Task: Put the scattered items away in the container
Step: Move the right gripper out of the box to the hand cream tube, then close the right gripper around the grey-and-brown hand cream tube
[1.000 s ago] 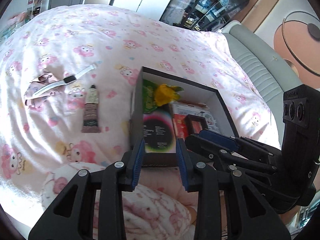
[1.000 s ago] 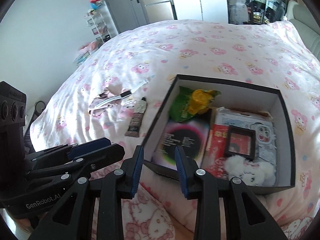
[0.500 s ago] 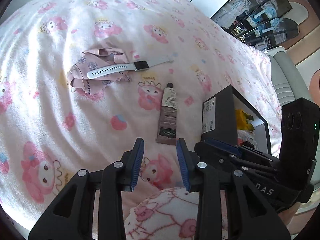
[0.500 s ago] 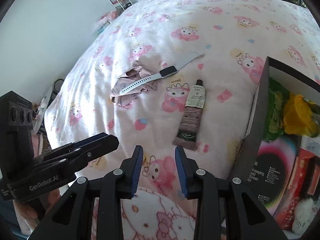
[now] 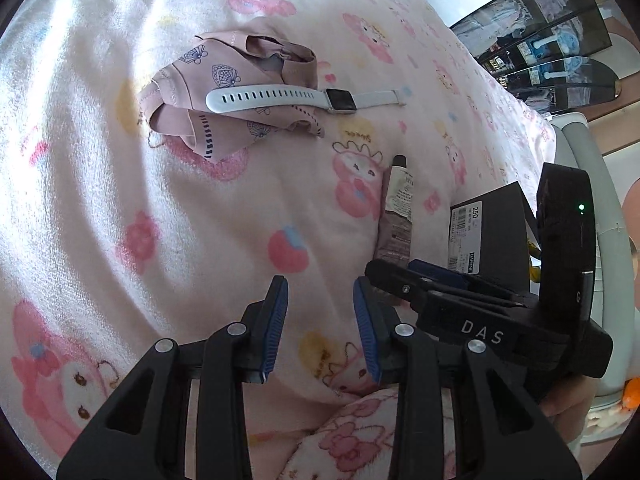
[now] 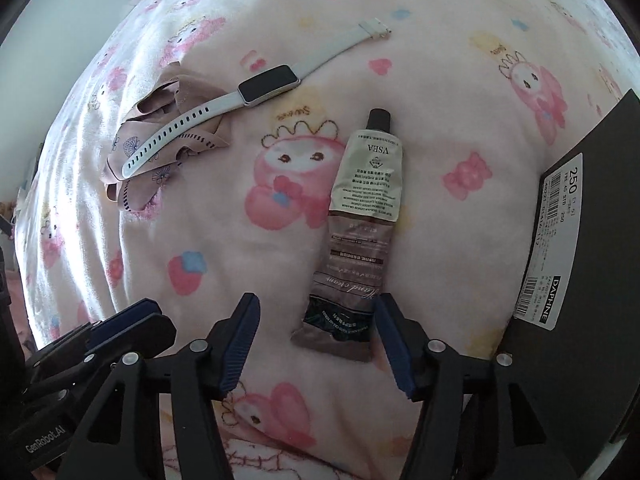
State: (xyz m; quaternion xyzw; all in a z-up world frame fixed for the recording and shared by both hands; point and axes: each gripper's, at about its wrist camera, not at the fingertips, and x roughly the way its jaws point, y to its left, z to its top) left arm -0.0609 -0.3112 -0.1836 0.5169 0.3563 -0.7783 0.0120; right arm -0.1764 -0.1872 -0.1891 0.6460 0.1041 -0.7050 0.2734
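Observation:
A hand cream tube (image 6: 360, 216) lies on the pink bedspread, cap pointing away. My right gripper (image 6: 316, 312) is open and empty, its fingers straddling the tube's crimped near end just above it. The tube also shows in the left wrist view (image 5: 397, 208). A white smartwatch (image 6: 224, 108) lies across a crumpled pink cloth (image 6: 160, 148) to the far left; both show in the left wrist view, watch (image 5: 280, 98) and cloth (image 5: 224, 88). The black box (image 6: 580, 264) stands at the right, its inside hidden. My left gripper (image 5: 320, 292) is open and empty, hovering over bare bedspread.
The right gripper's body (image 5: 480, 308) sits just right of my left gripper. The box's labelled side wall (image 5: 488, 232) faces me. A grey padded headboard (image 5: 588, 184) runs behind the box. The bedspread is soft and wrinkled.
Both grippers moved from the box down and left toward the loose items. My right gripper opened wider and came down around the tube's near end.

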